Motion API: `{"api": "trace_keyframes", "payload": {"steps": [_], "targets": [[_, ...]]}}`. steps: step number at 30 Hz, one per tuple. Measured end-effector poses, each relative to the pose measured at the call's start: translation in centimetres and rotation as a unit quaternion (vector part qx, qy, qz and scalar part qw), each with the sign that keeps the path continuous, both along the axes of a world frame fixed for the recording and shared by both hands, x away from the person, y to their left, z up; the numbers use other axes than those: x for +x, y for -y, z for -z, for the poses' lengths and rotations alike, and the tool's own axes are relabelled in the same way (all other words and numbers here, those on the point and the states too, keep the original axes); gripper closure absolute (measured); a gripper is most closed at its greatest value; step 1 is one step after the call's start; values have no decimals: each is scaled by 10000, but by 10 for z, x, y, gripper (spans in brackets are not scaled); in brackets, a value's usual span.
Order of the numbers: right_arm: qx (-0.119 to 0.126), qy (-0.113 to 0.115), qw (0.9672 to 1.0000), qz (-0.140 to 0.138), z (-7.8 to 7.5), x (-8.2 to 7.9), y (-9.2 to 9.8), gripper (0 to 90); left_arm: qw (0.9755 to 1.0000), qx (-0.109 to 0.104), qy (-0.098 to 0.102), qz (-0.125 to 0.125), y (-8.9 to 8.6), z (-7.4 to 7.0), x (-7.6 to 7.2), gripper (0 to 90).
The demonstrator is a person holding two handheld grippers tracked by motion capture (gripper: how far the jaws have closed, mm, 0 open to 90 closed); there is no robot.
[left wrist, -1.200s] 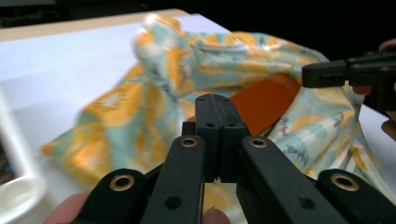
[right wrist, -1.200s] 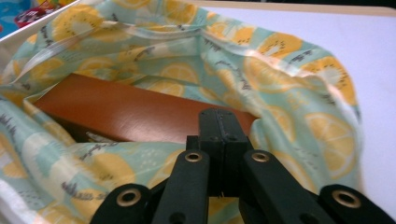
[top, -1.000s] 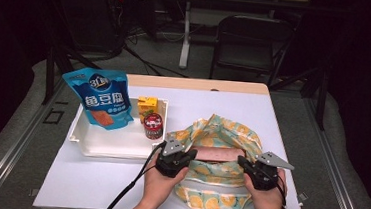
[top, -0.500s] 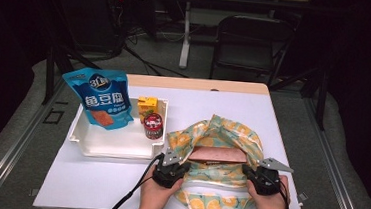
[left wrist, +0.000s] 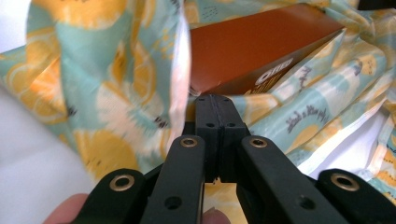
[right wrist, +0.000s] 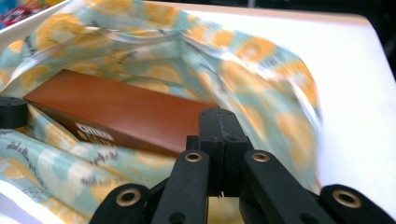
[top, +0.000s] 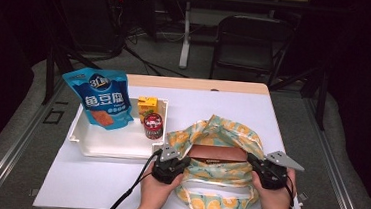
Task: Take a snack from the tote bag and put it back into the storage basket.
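High view: both tools, left and right, clamp the lemon-print bag open around a brown box

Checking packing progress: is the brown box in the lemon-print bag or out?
In. The brown box lies flat inside the lemon-print bag, fabric around it, bag mouth open.

Each hand-held gripper is matt black plastic: the left hand-held gripper carries a small grey plate on top, and the right hand-held gripper carries a larger grey three-cornered plate. A thin black cable trails from the left one. In the gripper views, two black link arms bear brass-ringed holes and small screw holes. The forearms are bare, with no sleeves.
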State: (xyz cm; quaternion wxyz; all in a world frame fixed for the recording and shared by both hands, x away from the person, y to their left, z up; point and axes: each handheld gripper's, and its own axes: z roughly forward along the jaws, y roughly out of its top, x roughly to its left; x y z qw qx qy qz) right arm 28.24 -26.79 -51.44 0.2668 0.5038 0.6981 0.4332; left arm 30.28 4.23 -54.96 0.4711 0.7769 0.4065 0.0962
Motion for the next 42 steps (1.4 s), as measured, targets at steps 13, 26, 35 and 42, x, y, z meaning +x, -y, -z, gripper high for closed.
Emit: {"api": "trace_keyframes", "payload": {"steps": [13,26,35,42], "targets": [[-569,-299,9979,52,12,59,4,900,9998,96,-172,89,8,5,10,898],[-362,-470,9964,-602,25,32,6,900,9994,41,-347,-66,9,5,29,900],[-387,-761,9919,-942,37,14,1,900,9987,147,-489,9,11,12,34,900],[-101,-66,9966,-820,12,4,4,843,9997,-11,-231,126,11,1,16,894]]}}
